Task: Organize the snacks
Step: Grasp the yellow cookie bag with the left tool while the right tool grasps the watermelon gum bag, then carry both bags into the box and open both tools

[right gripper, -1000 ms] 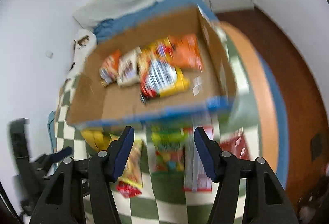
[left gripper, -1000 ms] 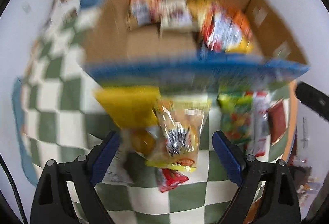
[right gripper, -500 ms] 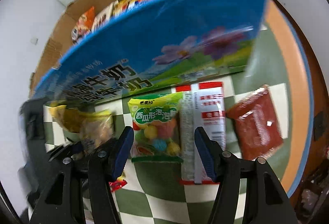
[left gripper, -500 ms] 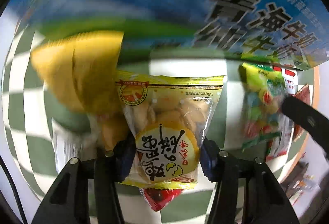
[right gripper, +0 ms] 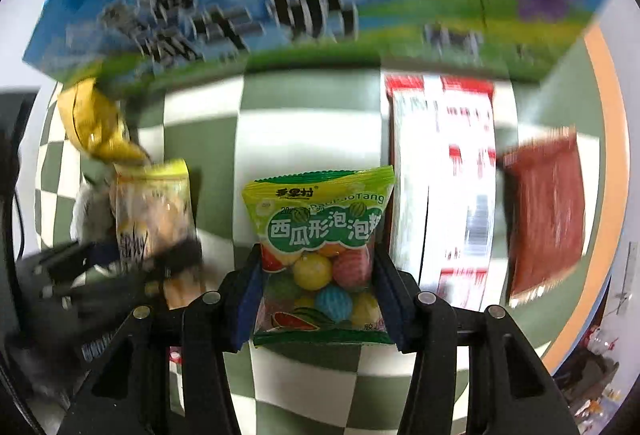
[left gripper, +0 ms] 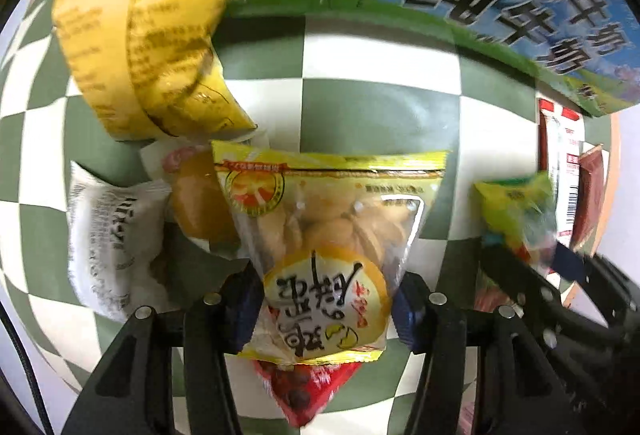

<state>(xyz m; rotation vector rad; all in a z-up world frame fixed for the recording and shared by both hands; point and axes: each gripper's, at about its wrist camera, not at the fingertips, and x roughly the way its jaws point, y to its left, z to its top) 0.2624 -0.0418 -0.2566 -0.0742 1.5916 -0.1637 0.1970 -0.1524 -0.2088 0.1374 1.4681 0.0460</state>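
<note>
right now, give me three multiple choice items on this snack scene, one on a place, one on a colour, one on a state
1. Where does the gum bag lie relative to the red-and-white pack?
A. on top of it
B. beside it, on its left in the right wrist view
C. inside the box

2. What colour is the cloth's check?
A. green and white
B. red and black
C. blue and yellow

3. What does the left gripper have between its fingers?
A. nothing
B. the egg-snack bag
C. the yellow bag

Answers: 1 B, the two lie side by side on the cloth. 2 A, green and white squares show. 3 B, both pads flank that bag.
</note>
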